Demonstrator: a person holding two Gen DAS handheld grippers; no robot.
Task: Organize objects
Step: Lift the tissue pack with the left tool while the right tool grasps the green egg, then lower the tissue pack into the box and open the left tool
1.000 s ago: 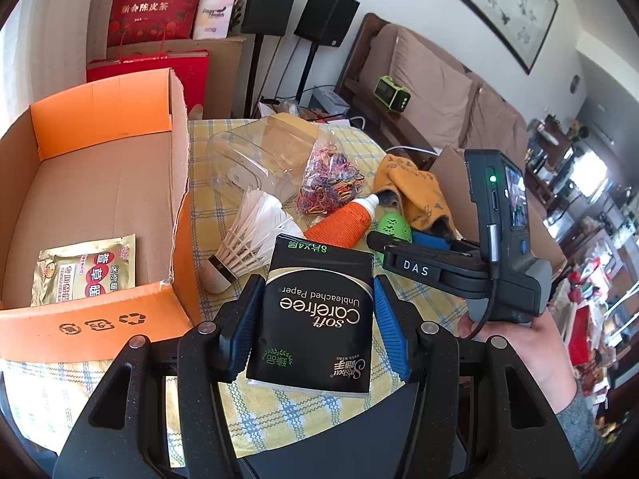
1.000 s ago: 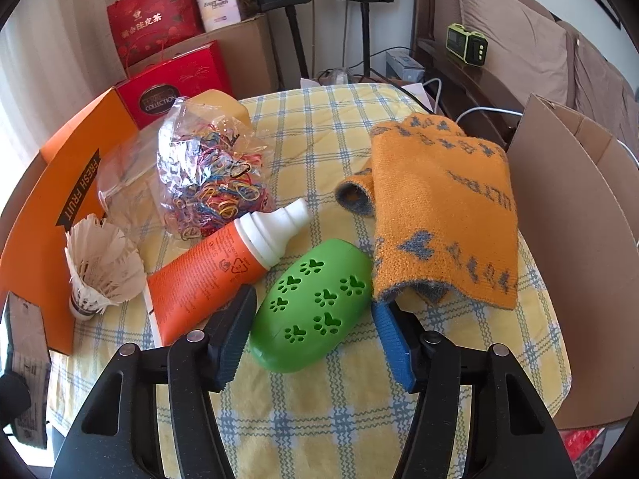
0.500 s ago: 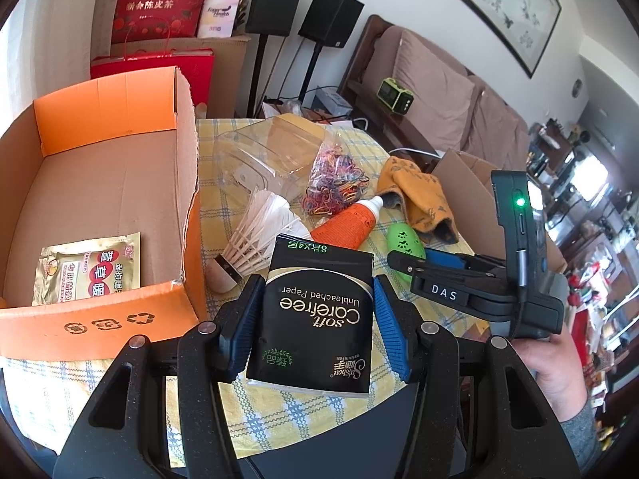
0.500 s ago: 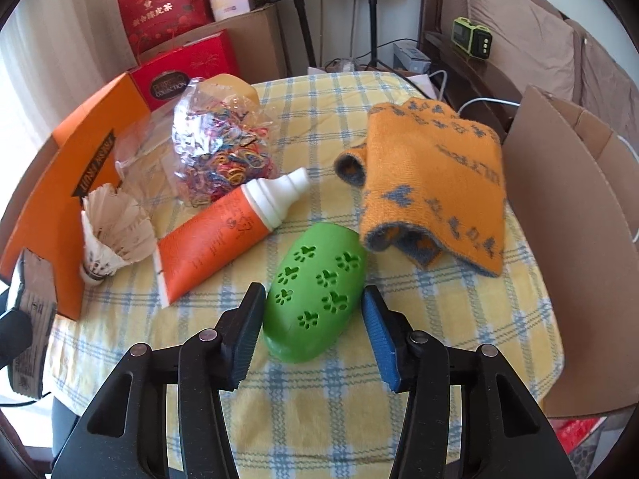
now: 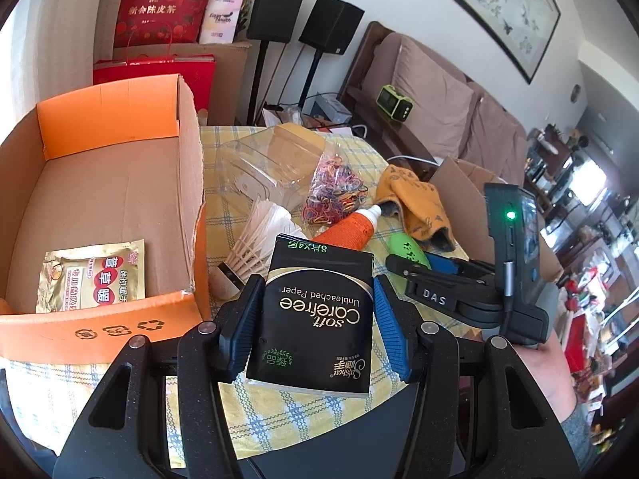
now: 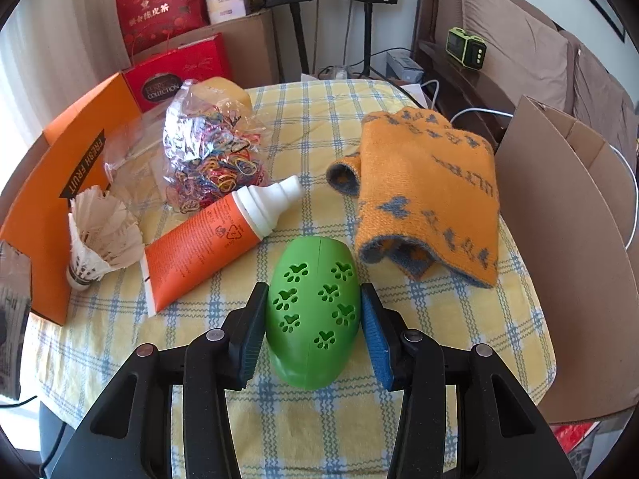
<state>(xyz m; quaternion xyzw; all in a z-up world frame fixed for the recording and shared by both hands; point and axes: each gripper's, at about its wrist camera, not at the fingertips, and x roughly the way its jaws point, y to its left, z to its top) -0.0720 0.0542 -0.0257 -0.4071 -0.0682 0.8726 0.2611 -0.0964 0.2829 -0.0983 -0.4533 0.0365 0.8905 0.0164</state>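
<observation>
The round table under the yellow-and-blue checked cloth ends just below both grippers; bare cloth lies open at its far side and in a strip between the orange tube with a white cap and the folded orange towel with grey prints. The open orange cardboard box walls off the left, a plain brown cardboard flap the right.

The right gripper has just been closing; its blue pads stand either side of the green egg-shaped plastic case with paw-print holes, touching or nearly so. It lies on the cloth. The white feather shuttlecock and the clear bag of coloured rubber bands crowd the left.

Only the left view looks inside the box, where a gold foil sachet lies, and shows the left gripper clamped half-wide on the black tissue pack above the near table edge.
</observation>
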